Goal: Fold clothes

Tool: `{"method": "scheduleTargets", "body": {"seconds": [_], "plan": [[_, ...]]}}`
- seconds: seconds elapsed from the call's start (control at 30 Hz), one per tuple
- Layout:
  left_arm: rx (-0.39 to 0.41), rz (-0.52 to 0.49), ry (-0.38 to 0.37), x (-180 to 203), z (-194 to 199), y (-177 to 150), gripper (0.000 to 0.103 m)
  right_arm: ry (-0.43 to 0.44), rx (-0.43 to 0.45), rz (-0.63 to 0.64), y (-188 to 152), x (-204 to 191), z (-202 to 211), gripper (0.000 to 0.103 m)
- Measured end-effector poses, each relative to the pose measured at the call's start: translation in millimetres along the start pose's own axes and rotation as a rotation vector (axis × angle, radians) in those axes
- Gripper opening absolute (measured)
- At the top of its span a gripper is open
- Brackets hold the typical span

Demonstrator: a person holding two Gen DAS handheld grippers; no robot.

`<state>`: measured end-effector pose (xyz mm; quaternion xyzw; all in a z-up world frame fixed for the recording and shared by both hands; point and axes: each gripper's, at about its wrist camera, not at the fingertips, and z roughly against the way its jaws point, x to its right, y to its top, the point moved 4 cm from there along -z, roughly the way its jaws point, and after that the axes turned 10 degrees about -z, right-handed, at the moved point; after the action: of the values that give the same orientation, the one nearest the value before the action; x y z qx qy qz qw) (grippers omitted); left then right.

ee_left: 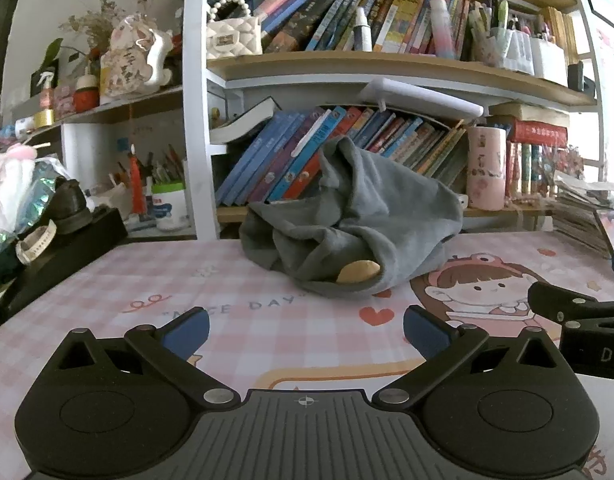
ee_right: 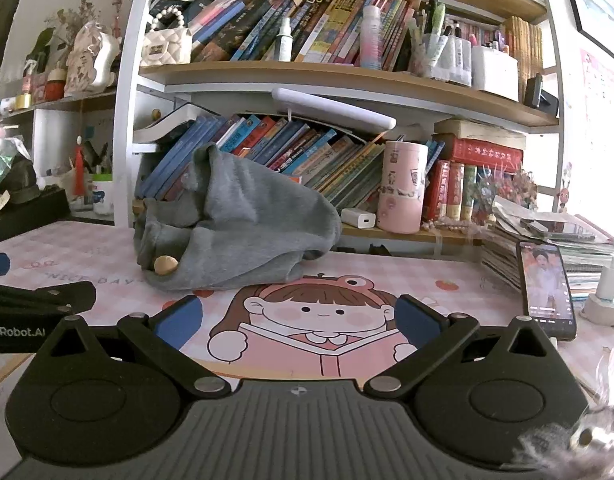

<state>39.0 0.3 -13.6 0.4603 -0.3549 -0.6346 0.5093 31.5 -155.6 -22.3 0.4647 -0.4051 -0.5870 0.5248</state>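
Both my left tongs and right tongs hover released and empty at frame bottom over the pink tabletop, lined up toward the crumpled grey garment heaped mid-frame against the bookshelf, unfolded.

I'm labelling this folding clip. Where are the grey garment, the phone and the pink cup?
grey garment (ee_left: pixel 371 216): left wrist view, middle of the crumpled heap.
phone (ee_right: pixel 547 284): right wrist view, lit screen.
pink cup (ee_right: pixel 401 188): right wrist view, side wall.

A blurred furry object fills the right wrist view's lower right corner. The grey garment hides the lower shelf's books behind it.
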Motion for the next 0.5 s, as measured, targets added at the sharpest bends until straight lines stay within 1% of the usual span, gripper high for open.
{"method": "scheduleTargets", "body": {"seconds": [0.17,0.23,0.37,0.5], "plan": [[-0.008,0.019,0.005,0,-15,-3,0.103,-0.005,0.0,0.017,1,0,0,0.103],[0.011,0.025,0.011,-1,-14,-3,0.103,-0.007,0.0,0.023,2,0,0,0.103],[-0.012,0.031,0.004,-4,-16,-2,0.103,-0.018,0.004,0.024,0,-1,0,0.103],[-0.009,0.032,0.002,-3,-18,-5,0.103,-0.027,0.008,0.018,1,-1,0,0.103]]}}
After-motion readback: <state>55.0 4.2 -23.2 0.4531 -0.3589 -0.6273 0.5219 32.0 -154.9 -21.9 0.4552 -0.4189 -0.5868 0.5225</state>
